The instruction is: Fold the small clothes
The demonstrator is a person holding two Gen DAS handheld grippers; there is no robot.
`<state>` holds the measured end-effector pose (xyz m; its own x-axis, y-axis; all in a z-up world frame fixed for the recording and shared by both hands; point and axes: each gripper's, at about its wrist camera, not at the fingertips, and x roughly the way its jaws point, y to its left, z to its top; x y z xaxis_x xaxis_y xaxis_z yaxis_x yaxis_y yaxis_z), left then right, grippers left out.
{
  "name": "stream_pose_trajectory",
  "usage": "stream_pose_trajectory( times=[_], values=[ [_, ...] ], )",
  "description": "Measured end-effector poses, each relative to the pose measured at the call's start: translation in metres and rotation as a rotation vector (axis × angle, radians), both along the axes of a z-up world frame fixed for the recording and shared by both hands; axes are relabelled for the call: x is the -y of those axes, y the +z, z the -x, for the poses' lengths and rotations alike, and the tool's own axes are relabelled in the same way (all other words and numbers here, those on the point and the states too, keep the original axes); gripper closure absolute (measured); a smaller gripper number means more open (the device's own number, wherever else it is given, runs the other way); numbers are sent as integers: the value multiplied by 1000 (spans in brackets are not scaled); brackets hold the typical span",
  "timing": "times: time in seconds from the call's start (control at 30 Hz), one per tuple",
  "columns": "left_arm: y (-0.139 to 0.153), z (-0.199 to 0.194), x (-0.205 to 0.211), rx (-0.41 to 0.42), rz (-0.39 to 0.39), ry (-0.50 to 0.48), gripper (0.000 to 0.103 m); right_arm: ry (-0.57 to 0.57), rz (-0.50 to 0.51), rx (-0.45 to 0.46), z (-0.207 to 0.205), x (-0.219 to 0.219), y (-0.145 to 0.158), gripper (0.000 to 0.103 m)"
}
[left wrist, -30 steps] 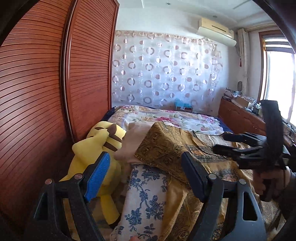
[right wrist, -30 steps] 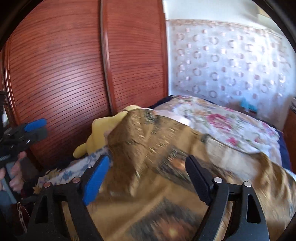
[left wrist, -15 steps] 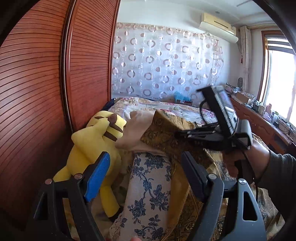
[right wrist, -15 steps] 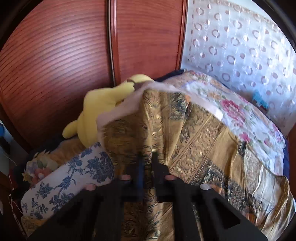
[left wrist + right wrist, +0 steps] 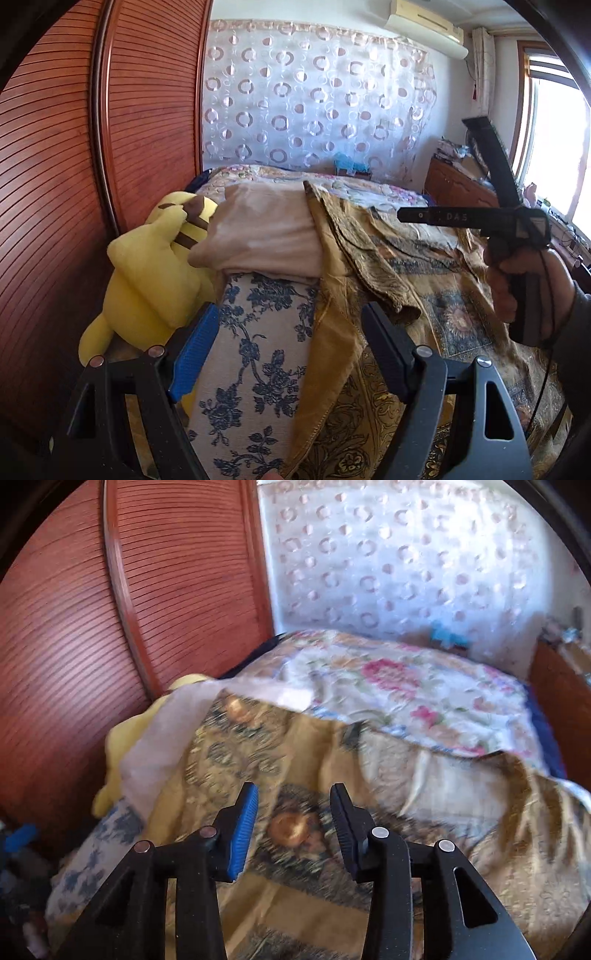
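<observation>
A bed fills both views, pushed against a reddish slatted wardrobe [image 5: 55, 206] on the 9 o'clock side, with a sheer curtain [image 5: 314, 103] of ring patterns hanging behind it at 12 o'clock. A yellow plush toy [image 5: 147, 273] slumps between wardrobe and bedding, its head touching a pale pink folded cloth [image 5: 266, 232] that lies on top of a cushion [image 5: 258, 354] printed with blue flowers. A floral quilt [image 5: 399, 690] covers the far part of the bed. At about 2 o'clock in the left wrist view a wooden cabinet [image 5: 454, 184] stands under a bright window [image 5: 554, 133] (its top is cluttered, too small to read).

The golden patterned garment [image 5: 373, 258] lies spread over the bed from the cushion's edge toward 3 o'clock; one border drapes down the cushion's right side, and a flap is folded back on itself near the middle.

The left gripper [image 5: 288, 354] stands wide apart with nothing pinched; the cushion and the garment's hanging edge show in the gap beyond its fingers. The right gripper [image 5: 293, 827] has just been opening and now stands partly apart above the garment, with cloth visible behind the gap but not pressed by the pads (this view is motion-blurred). From the left wrist view that same tool sits at 3 o'clock in a hand [image 5: 524, 291], poised over the garment's middle.
</observation>
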<state>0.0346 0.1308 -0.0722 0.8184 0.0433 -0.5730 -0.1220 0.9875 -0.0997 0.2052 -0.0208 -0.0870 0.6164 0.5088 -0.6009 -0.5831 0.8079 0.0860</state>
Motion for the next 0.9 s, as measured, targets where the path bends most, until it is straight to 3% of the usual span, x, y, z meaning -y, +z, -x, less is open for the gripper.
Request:
stream_pose_trajectory(
  times=[0.23, 0.4, 0.5, 0.63, 0.7, 0.77, 0.8, 0.83, 0.9],
  values=[
    [-29, -24, 7, -153, -36, -29, 23, 200, -16, -79, -11, -25, -23, 61],
    [-36, -30, 7, -212, -22, -38, 23, 216, 94, -113, -32, -47, -47, 61],
    [-40, -33, 8, -244, -16, -45, 23, 203, 115, -107, -40, -45, -52, 89],
    [-44, -35, 14, -277, -46, -37, 23, 119, 98, -18, -40, -26, -42, 96],
    [-44, -36, 14, -276, -50, -35, 23, 46, 80, 33, -38, -6, -31, 96],
    [-43, -35, 13, -277, -37, -37, 23, 6, 33, 24, -39, 19, -24, 95],
    [-44, -34, 13, -278, -39, -38, 23, -2, 19, 11, -41, 26, -23, 90],
    [-44, -36, 12, -278, -39, -39, 23, -9, 21, -4, -44, 36, -24, 77],
    [-44, -35, 13, -278, -38, -38, 23, -26, 36, 4, -45, 50, -22, 67]
  ],
)
